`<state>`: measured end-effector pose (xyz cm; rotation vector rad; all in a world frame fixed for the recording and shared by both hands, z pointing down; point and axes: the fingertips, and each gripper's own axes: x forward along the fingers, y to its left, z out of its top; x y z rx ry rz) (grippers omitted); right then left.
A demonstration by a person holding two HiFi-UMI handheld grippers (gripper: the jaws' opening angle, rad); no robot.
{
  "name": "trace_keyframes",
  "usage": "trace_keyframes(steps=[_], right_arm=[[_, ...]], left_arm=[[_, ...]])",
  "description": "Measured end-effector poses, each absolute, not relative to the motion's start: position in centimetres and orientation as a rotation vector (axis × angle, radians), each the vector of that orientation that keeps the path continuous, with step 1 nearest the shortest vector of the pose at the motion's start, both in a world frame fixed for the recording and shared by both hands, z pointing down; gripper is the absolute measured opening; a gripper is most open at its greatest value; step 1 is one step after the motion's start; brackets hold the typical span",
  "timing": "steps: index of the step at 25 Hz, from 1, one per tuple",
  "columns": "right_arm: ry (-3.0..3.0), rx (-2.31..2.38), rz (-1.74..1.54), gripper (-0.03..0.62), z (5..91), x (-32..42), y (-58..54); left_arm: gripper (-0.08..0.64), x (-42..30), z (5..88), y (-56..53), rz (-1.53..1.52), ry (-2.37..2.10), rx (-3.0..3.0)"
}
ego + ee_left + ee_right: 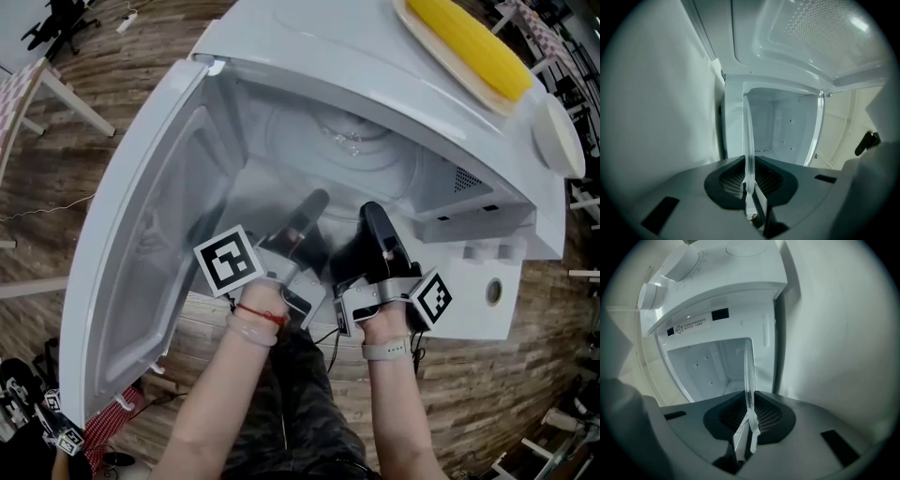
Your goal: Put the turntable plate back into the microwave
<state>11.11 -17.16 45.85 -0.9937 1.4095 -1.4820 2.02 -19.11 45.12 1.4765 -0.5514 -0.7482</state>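
Reaching into the open microwave (309, 47), the left gripper (314, 201) and the right gripper (373, 216) sit side by side at the near edge of the cavity, close together but not touching. Both pinch the clear glass plate (345, 141), which lies inside the cavity and stretches from the grippers toward the far wall. In the left gripper view the plate (747, 136) shows edge-on as a thin clear strip, clamped between the ribbed dark pads of the left gripper (749, 180), with the white cavity (787, 126) beyond it. The right gripper view shows the same: the right gripper (750, 414) is pressed onto the rim of the plate (749, 371), and the cavity (703, 366) sits to its left under a small printed label (691, 324). Whether the plate rests on the cavity floor or hangs just above it cannot be told. The door (159, 216) stands swung wide open to the left. The left hand (267, 295), with a red band (262, 314) at the wrist, and the right hand (384, 323) hold the grippers from the near side. On top of the microwave, at the far right, a cob of corn (469, 37) lies on a pale tray (441, 52), and a white round dish (560, 136) sits near the right edge. A wooden floor (56, 178) lies around.
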Motion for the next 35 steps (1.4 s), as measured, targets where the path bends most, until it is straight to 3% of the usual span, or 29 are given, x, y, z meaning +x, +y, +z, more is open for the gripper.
trace_keyframes(steps=[35], right_arm=[[1.487, -1.012, -1.485, 0.057, 45.6, 11.0, -16.9]], left_arm=[[0.040, 1.7, 45.5, -19.5, -0.775, -0.527, 1.411]])
